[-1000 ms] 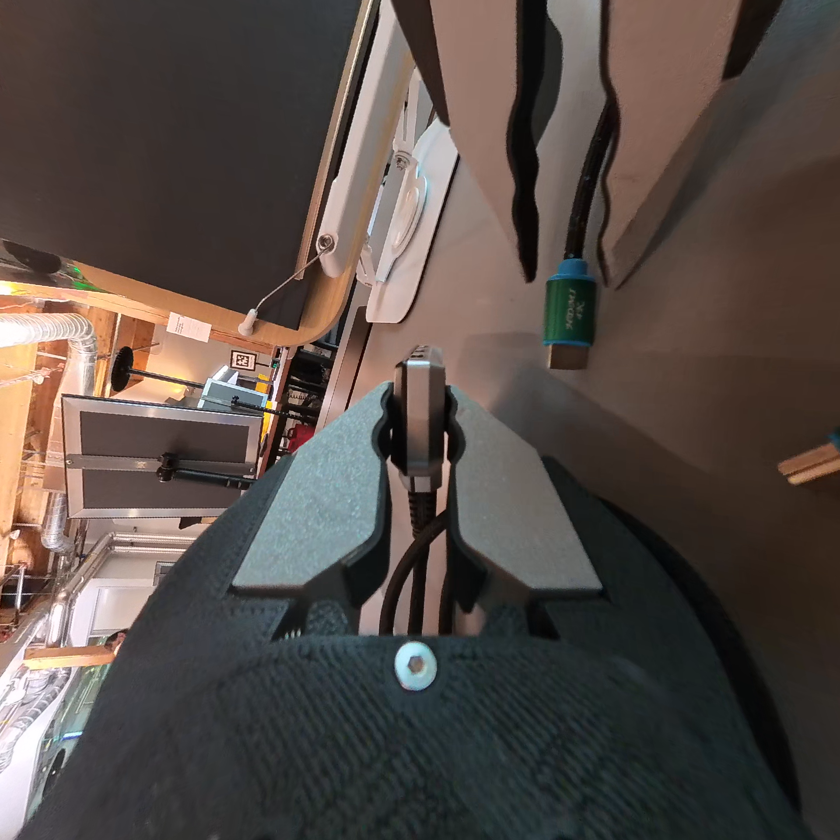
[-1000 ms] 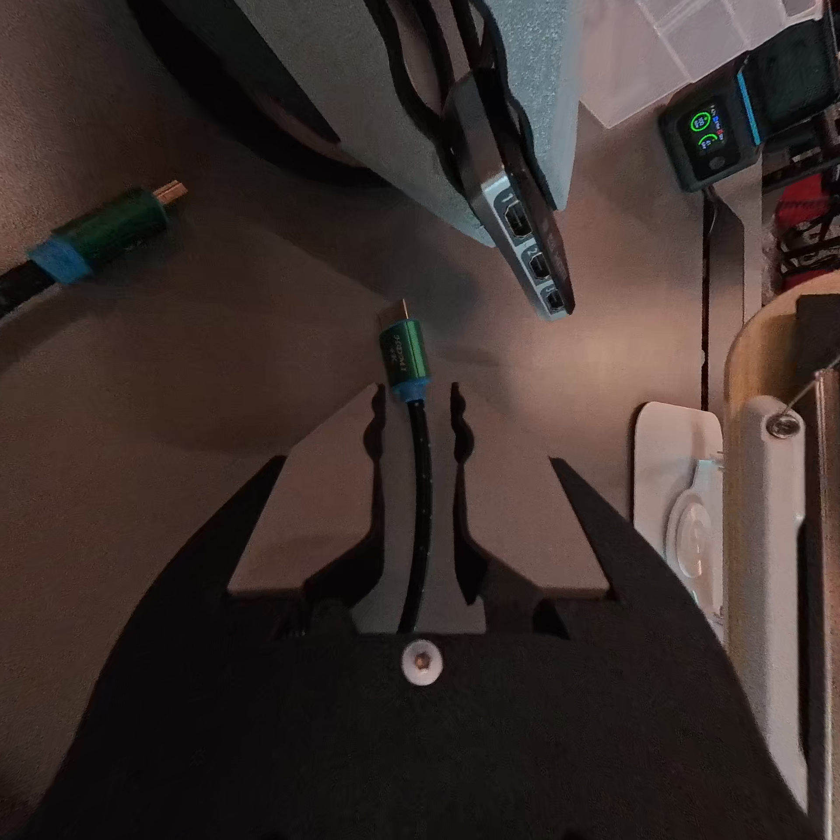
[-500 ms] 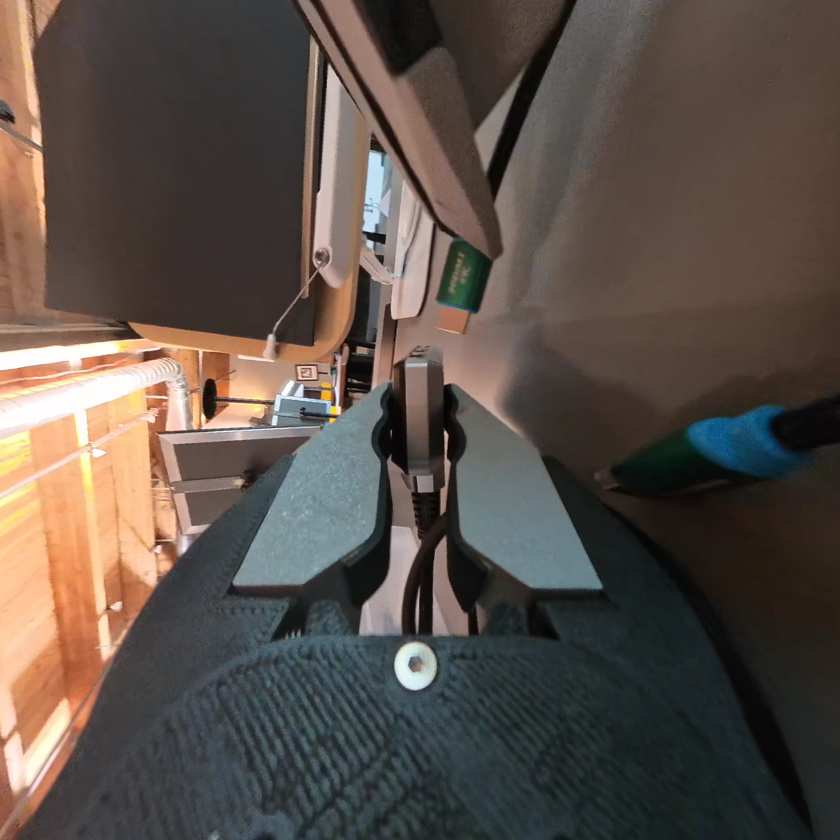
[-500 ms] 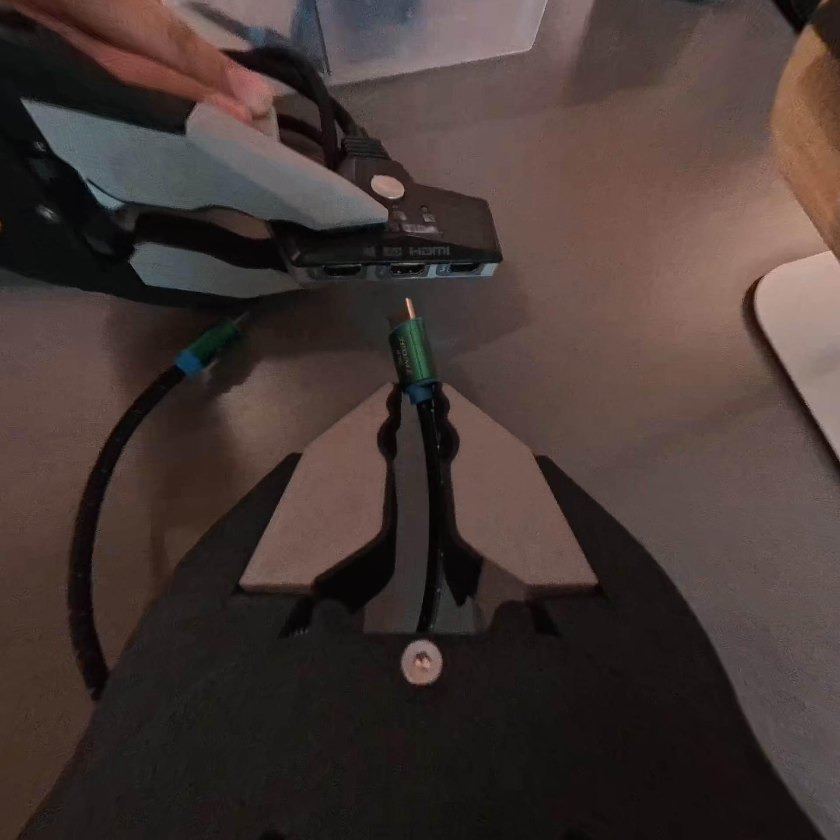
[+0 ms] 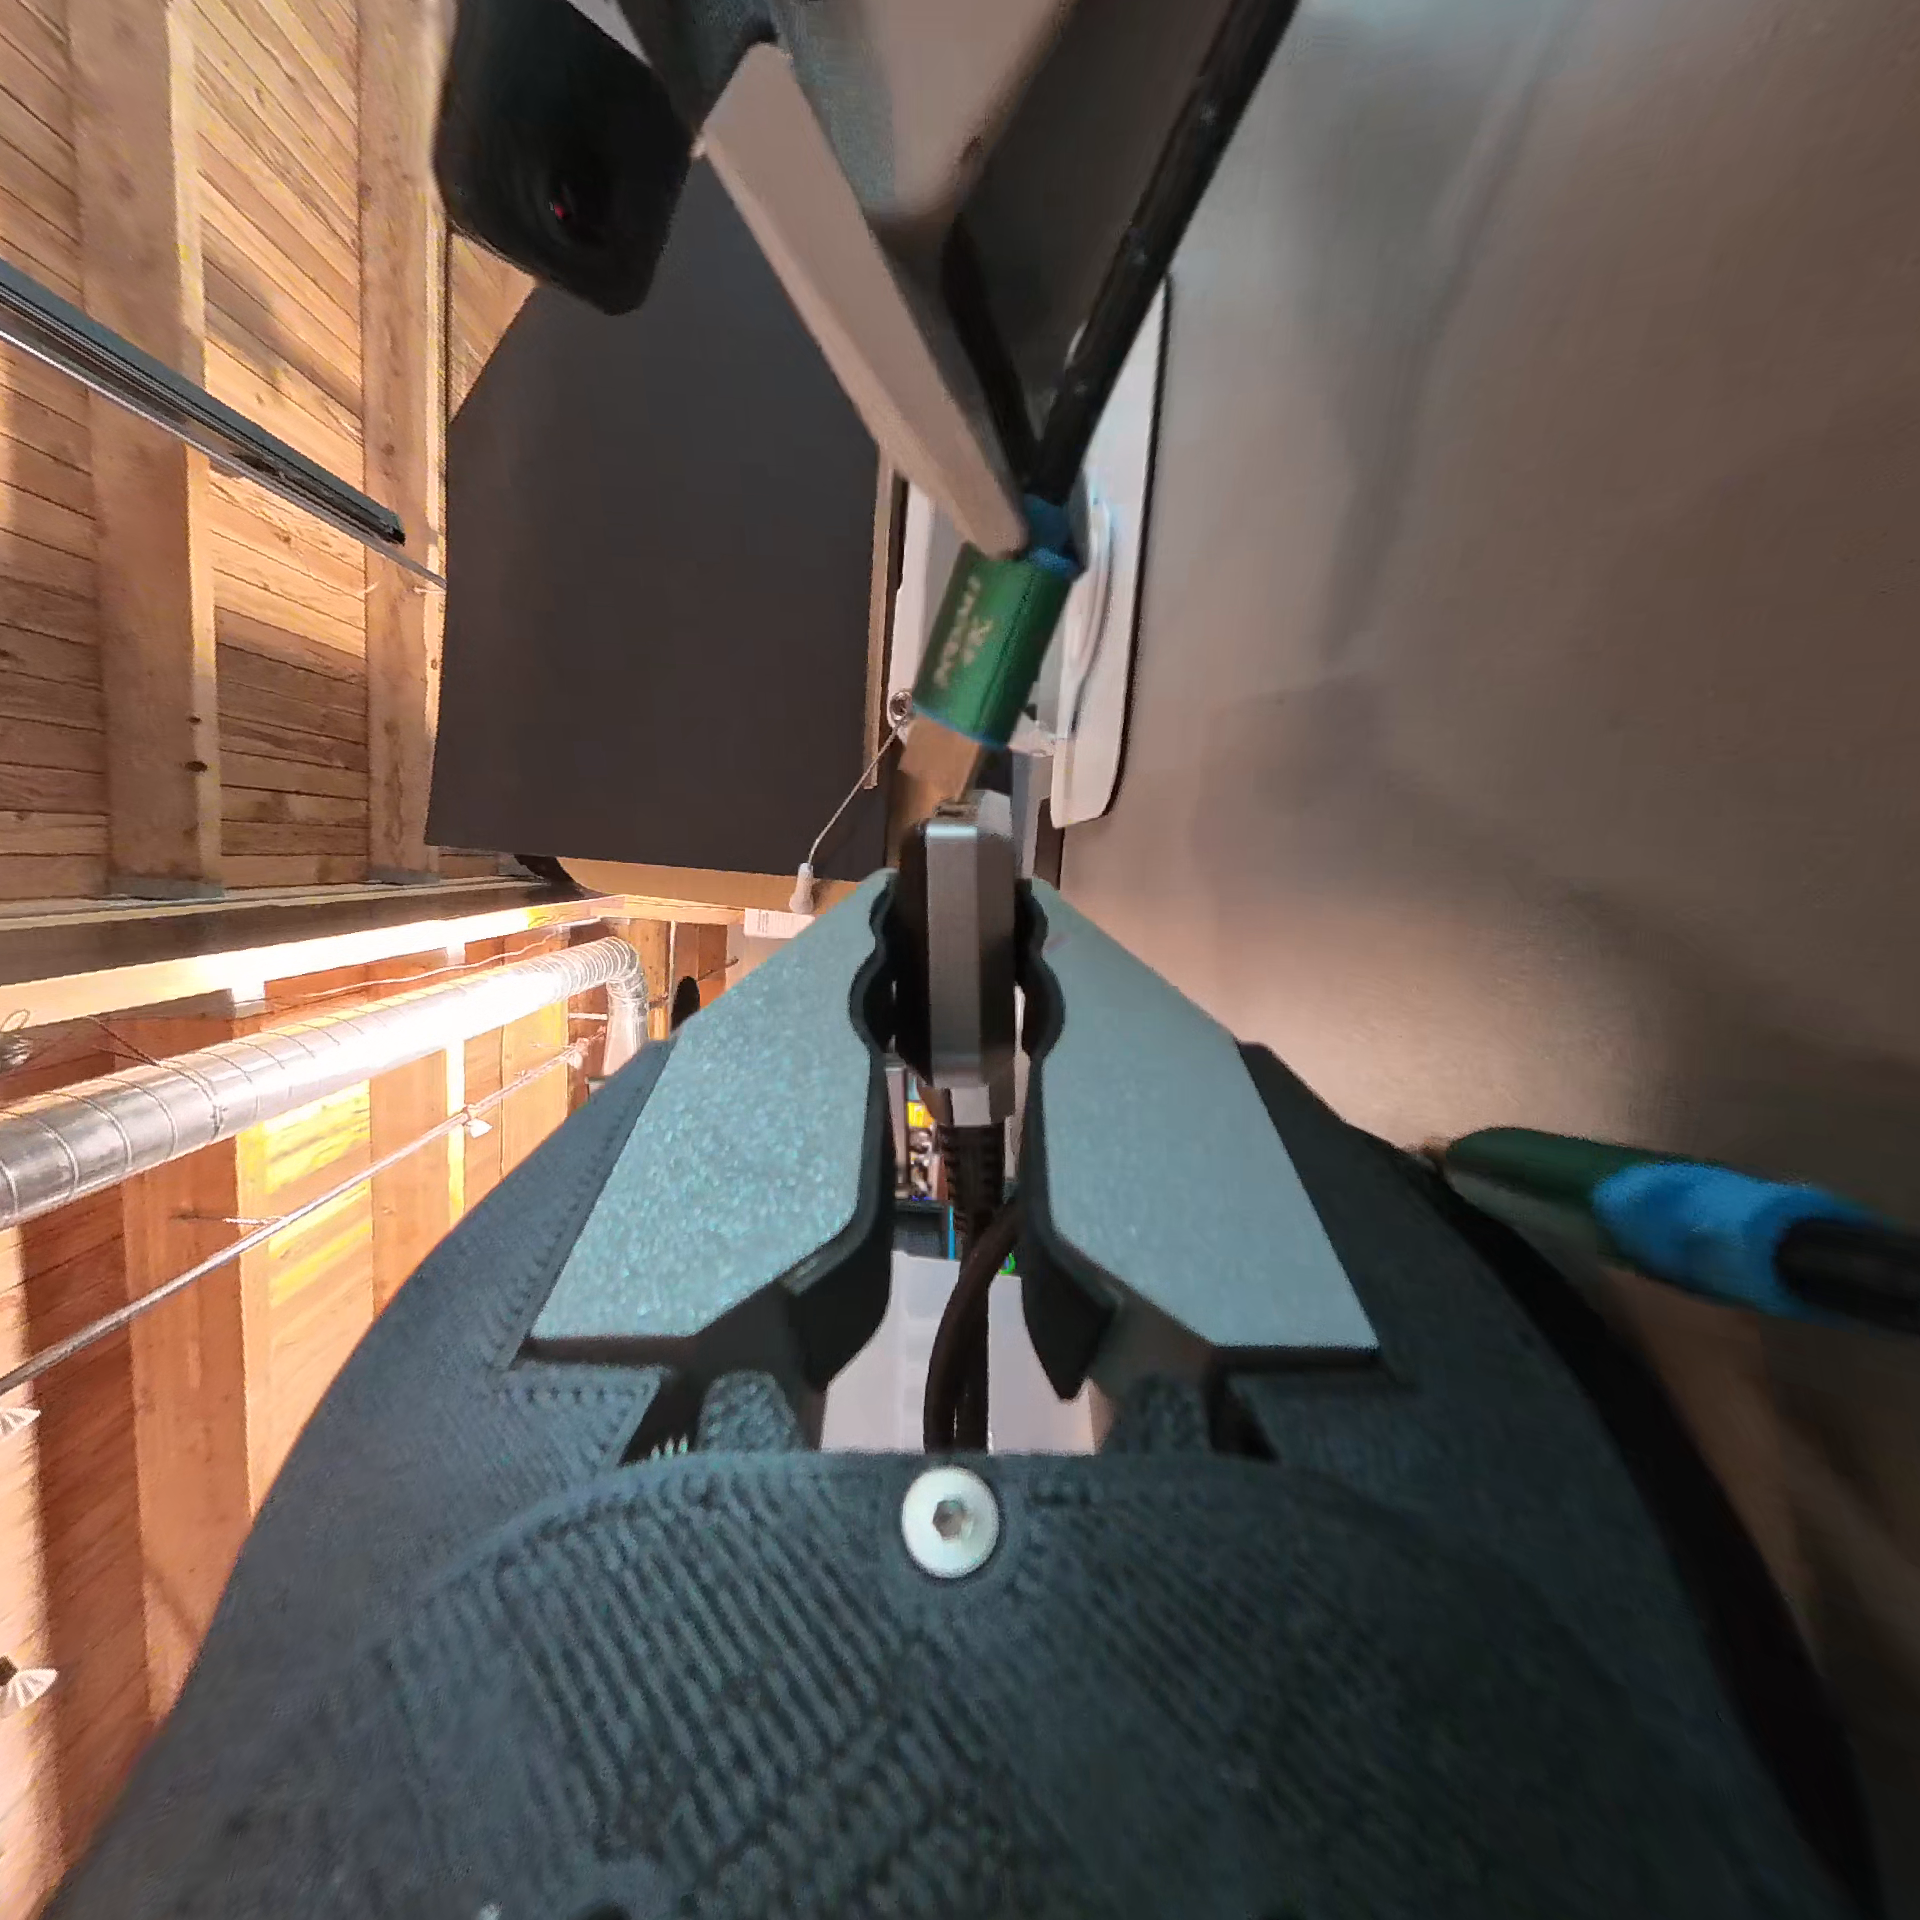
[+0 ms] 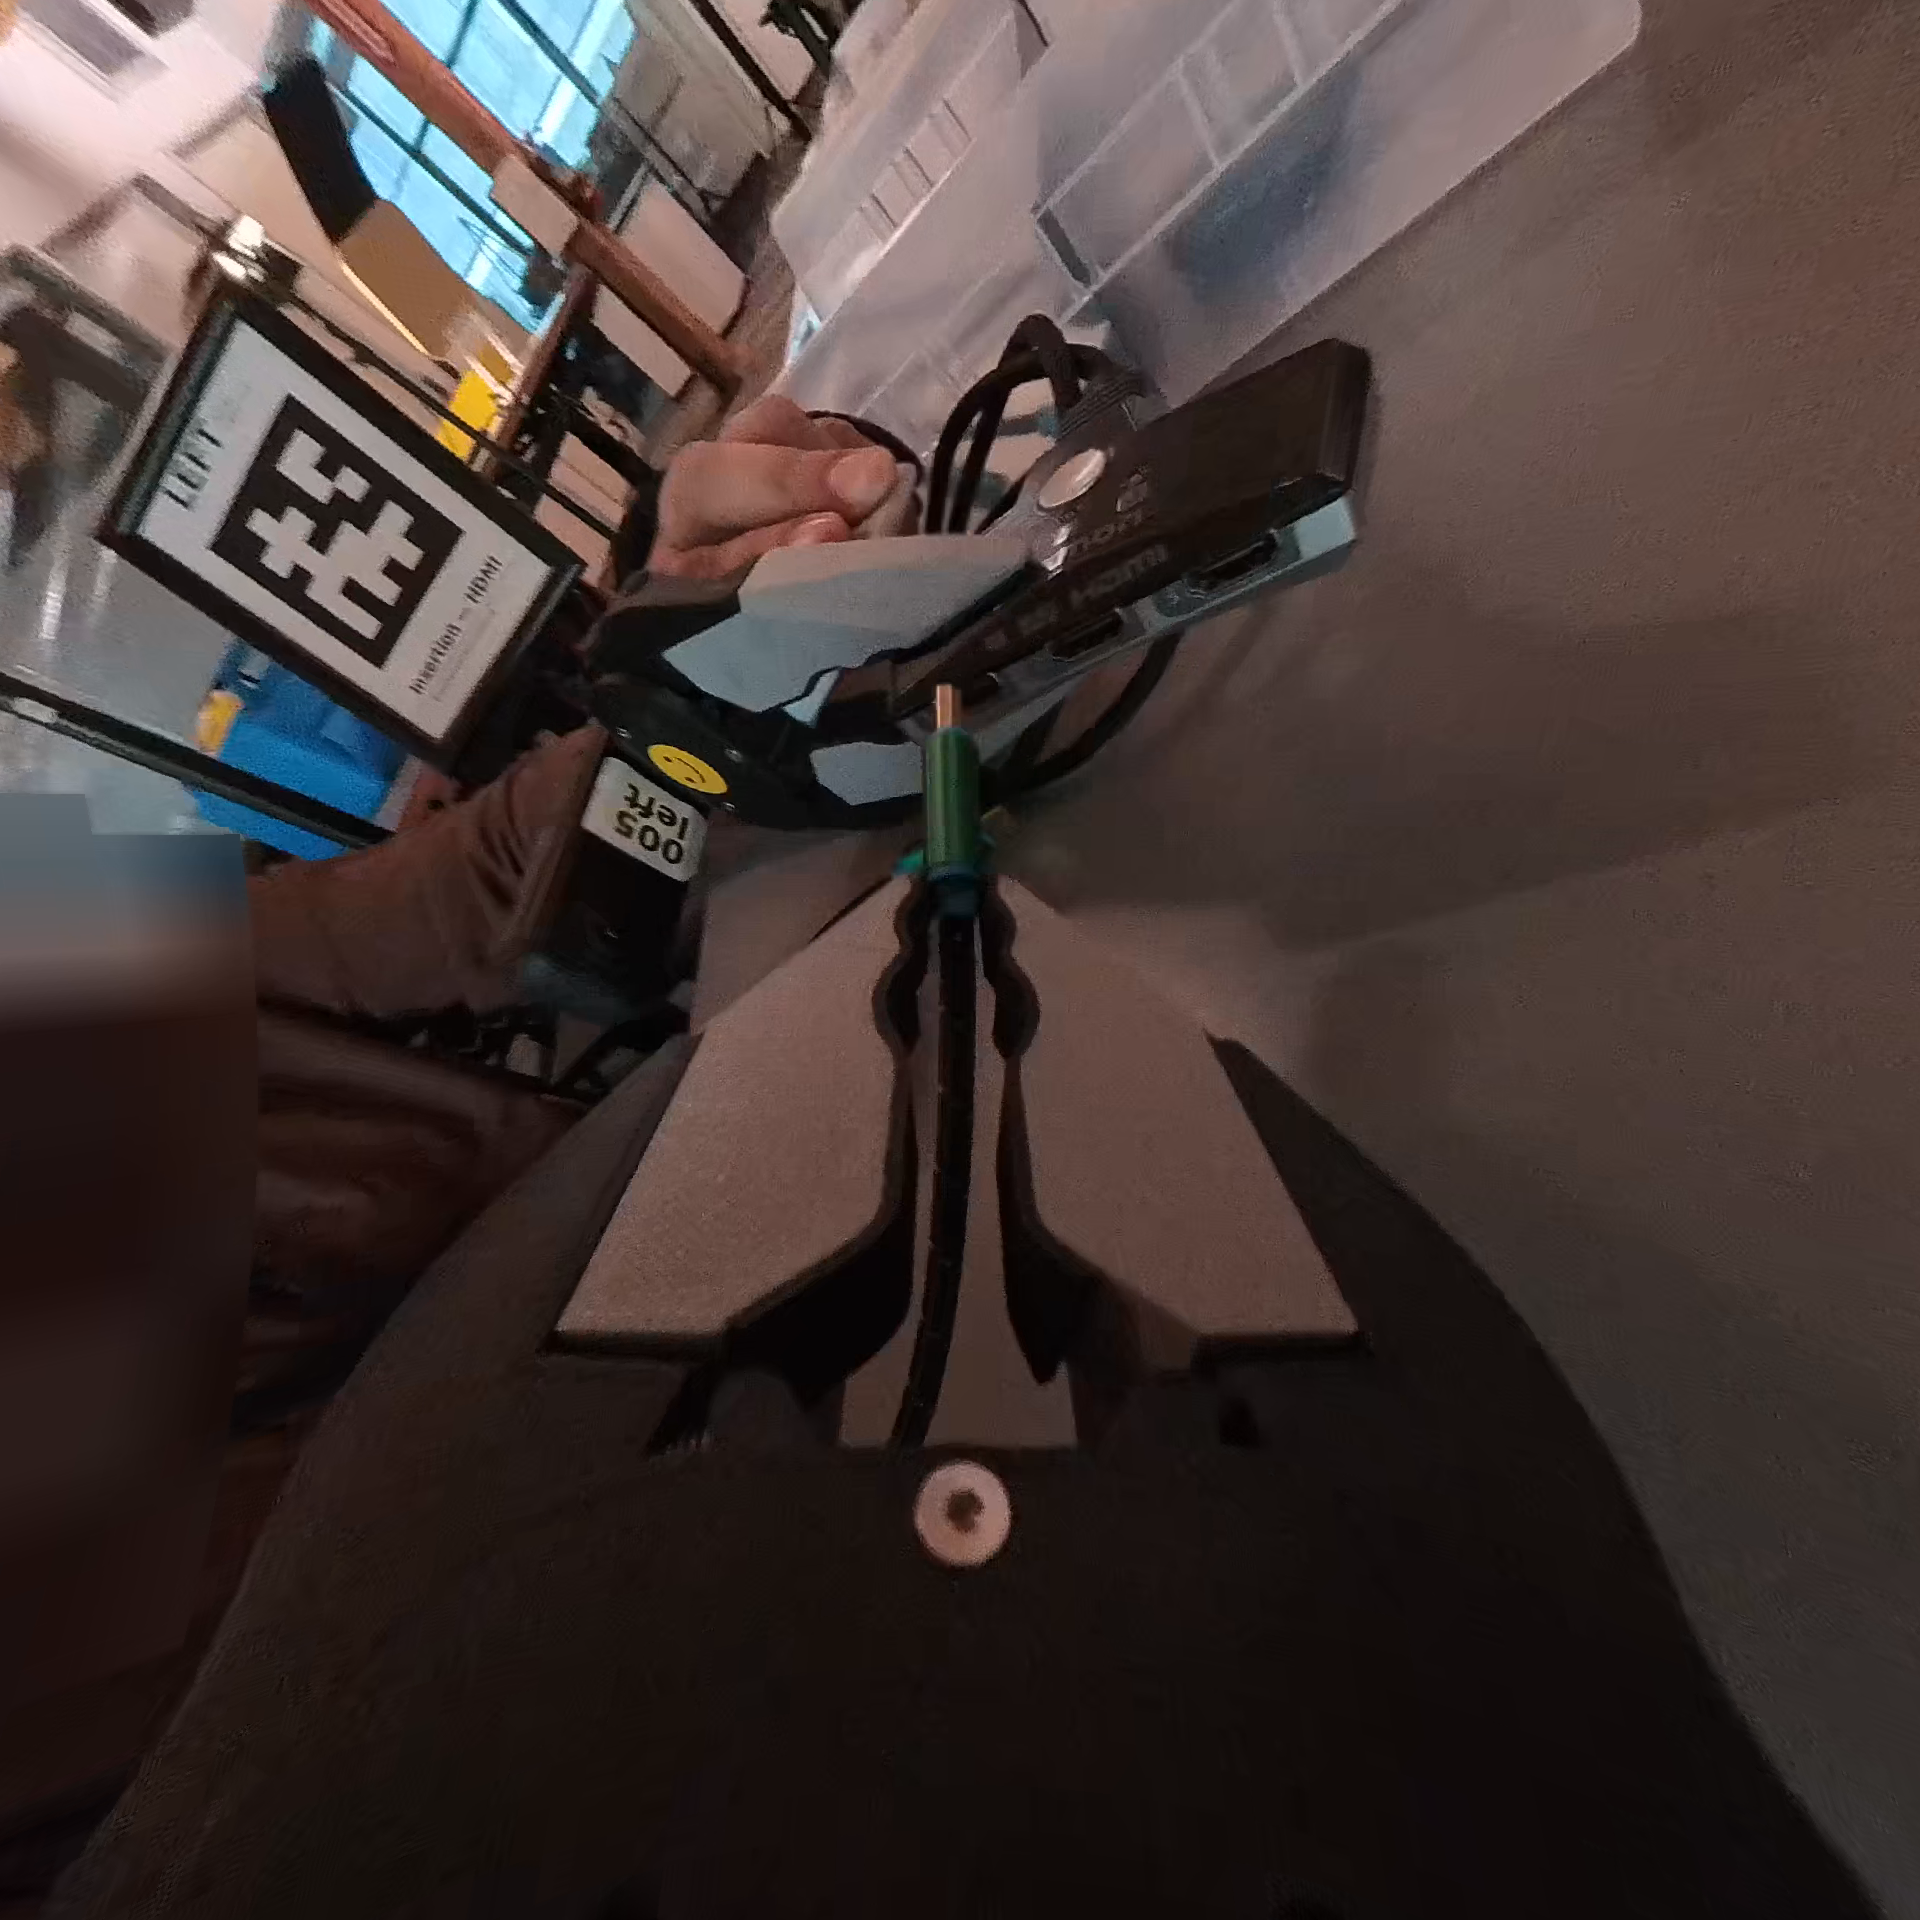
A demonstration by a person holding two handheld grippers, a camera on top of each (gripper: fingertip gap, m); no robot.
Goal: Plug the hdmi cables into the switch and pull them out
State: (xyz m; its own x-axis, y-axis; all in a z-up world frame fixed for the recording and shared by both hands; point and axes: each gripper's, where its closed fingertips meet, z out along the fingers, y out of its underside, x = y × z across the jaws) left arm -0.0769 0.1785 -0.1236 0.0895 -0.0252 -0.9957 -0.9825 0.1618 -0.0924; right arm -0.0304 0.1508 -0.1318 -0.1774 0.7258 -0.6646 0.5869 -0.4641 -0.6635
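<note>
Grey and matte, the bench [image 6: 1558, 935] lies beneath both tools, with wooden walls and a silver duct behind. Left gripper [image 5: 956, 935] fingers pinch the slim dark rectangular HDMI switch [image 5: 954, 956] edge-on, its black lead running back between them. Right gripper [image 6: 951, 914] fingers press on the black braided cable [image 6: 940, 1143] just behind its blue collar, so the green metal HDMI plug [image 6: 951, 805] juts forward. Its gold tip sits just short of the switch's row of ports, apart from them and tilted against that row. A second green plug with a blue collar [image 5: 1662, 1216] lies loose on the bench beside the switch.

By my judgement no cable is seated yet: the first insertion is about to happen, and every plug-in and pull-out remains.

Only the right wrist view shows the port faces, the hand [image 6: 790, 499] holding the left tool, a black-and-white marker board [image 6: 332, 530] and clear bins beyond the switch. Only the left wrist view shows the loose plug.
</note>
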